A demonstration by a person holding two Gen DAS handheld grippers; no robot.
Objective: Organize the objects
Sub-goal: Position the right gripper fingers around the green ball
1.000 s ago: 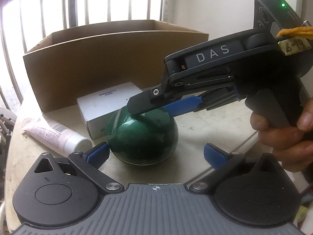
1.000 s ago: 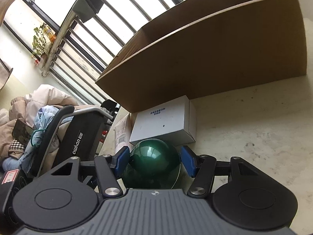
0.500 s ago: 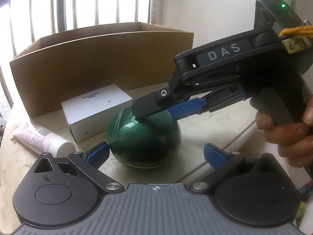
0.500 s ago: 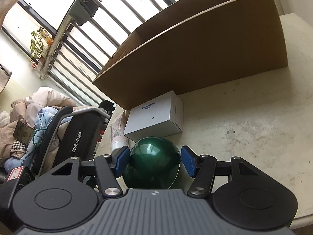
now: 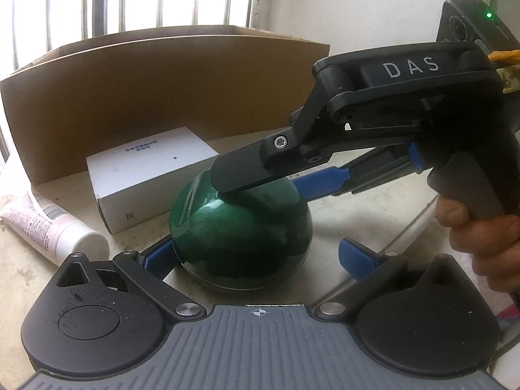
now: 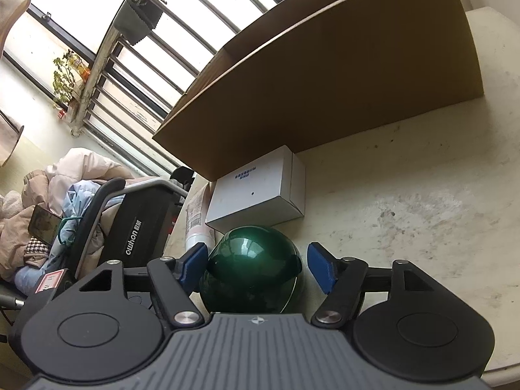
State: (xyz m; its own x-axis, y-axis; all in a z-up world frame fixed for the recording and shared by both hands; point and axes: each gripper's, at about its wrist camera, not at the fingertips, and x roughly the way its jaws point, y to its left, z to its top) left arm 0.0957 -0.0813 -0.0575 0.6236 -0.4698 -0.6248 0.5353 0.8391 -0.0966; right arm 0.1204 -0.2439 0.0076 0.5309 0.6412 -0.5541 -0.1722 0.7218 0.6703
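Note:
A shiny dark green dome-shaped bowl lies upside down on the table and also shows in the right wrist view. My right gripper is open and straddles the bowl from above, its blue pads apart from its sides. In the left wrist view the right gripper comes in from the right over the bowl's top. My left gripper is open, its left pad close to the bowl's rim. A white box and a white tube lie behind and left of the bowl.
A large open cardboard box stands at the back of the table, also in the right wrist view. The table edge runs near at the right. A black chair with clothes stands beyond the table's left side.
Both grippers have moved a little closer to the bowl. The right gripper's pads stand slightly wider apart around it. The bowl has not moved.

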